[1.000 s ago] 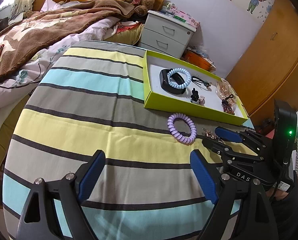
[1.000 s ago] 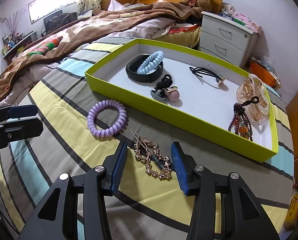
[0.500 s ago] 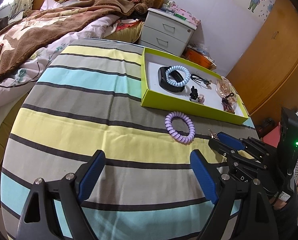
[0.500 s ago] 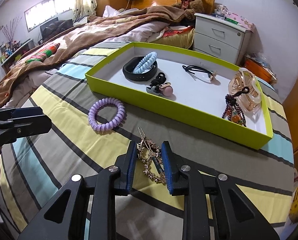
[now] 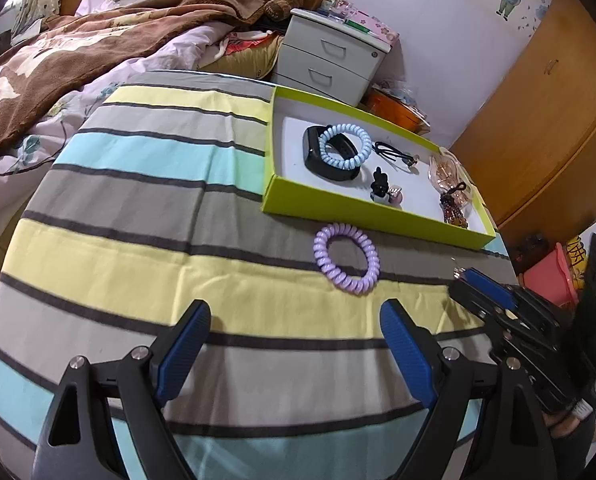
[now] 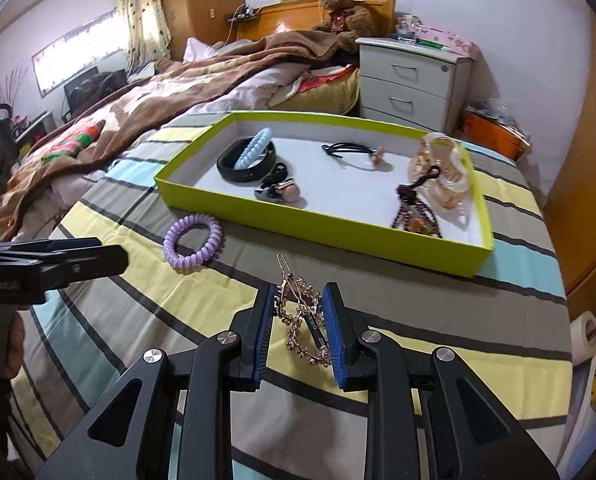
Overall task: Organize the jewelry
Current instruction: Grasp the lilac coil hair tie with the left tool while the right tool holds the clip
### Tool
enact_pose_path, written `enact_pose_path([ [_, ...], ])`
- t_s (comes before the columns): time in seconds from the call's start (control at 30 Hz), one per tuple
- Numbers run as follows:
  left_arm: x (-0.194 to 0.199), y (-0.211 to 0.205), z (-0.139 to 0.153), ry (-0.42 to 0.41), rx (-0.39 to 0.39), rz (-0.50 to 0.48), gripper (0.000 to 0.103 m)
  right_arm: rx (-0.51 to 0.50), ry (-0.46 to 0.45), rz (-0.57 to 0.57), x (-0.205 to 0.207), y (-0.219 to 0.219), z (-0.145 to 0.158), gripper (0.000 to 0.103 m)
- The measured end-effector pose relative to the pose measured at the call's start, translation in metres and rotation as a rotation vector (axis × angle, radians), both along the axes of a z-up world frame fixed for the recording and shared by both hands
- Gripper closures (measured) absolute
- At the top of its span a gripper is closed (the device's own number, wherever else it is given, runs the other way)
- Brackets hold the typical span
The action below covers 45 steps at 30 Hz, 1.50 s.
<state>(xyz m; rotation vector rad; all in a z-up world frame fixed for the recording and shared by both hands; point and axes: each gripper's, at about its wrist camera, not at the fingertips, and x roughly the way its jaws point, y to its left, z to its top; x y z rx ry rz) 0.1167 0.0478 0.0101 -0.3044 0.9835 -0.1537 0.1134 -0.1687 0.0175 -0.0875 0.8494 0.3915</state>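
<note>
Here the right gripper [image 6: 298, 320] has just been closing, and its blue pads now press on both sides of a gold beaded hair clip [image 6: 299, 316], holding it above the striped tablecloth [image 6: 417, 308] on the near side of the table. The clip's thin wire end pokes out beyond the fingertips toward the far side.

The left gripper [image 5: 294, 344] hangs with its jaws spread wide and nothing between them, over the yellow and grey stripes at the near edge. In the right wrist view it shows as a black finger at the left edge, with part of a hand [image 6: 6, 344] below it.

Just beyond the left gripper, a lilac spiral hair tie [image 5: 345, 258] lies flat on the cloth, near the front wall of a lime-green tray [image 5: 377, 216] but apart from it. Inside the tray, at its left end, a pale blue spiral hair tie [image 5: 343, 146] rests on a black wristband [image 5: 317, 160]. Further right are a thin black elastic [image 5: 391, 150], a small black and pink clip [image 5: 383, 192], a translucent claw clip [image 5: 443, 172] and a dark beaded piece [image 5: 453, 210].
</note>
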Motion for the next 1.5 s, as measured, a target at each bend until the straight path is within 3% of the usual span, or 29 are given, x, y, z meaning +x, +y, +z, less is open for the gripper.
enact_pose_path([
  [0.23,0.019,-0.012,0.003,-0.012,0.049,0.013,0.015,0.026,-0.013,-0.017,-0.007,-0.012,0.004,0.077],
  [0.4,0.031,-0.023,0.003,-0.030,0.146,0.042,0.015,0.045,-0.014,-0.018,-0.008,-0.015,0.004,0.077],
  [0.53,0.039,-0.034,-0.002,-0.008,0.210,0.026,0.023,0.058,-0.017,-0.015,-0.008,-0.017,0.005,0.077],
  [0.83,0.045,-0.042,-0.009,0.011,0.257,0.021,0.028,0.081,-0.028,-0.011,-0.009,-0.020,0.007,0.077],
  [0.93,0.047,-0.047,-0.012,0.032,0.340,0.037,0.025,0.083,-0.036,-0.007,-0.009,-0.020,0.007,0.077],
  [1.0,0.047,-0.043,-0.013,0.054,0.329,0.065,0.021,0.089,-0.037,-0.007,-0.009,-0.021,0.008,0.077],
  [1.23,0.047,-0.038,-0.014,0.066,0.322,0.098,0.020,0.090,-0.038,-0.006,-0.009,-0.021,0.008,0.077],
  [1.3,0.047,-0.038,-0.013,0.060,0.323,0.099,0.024,0.093,-0.039,-0.006,-0.010,-0.021,0.008,0.077],
  [1.43,0.044,-0.038,-0.009,0.030,0.334,0.104,0.051,0.094,-0.044,-0.006,-0.011,-0.020,0.009,0.077],
  [1.5,0.044,-0.037,-0.009,0.023,0.340,0.103,0.057,0.095,-0.043,-0.005,-0.011,-0.019,0.009,0.077],
])
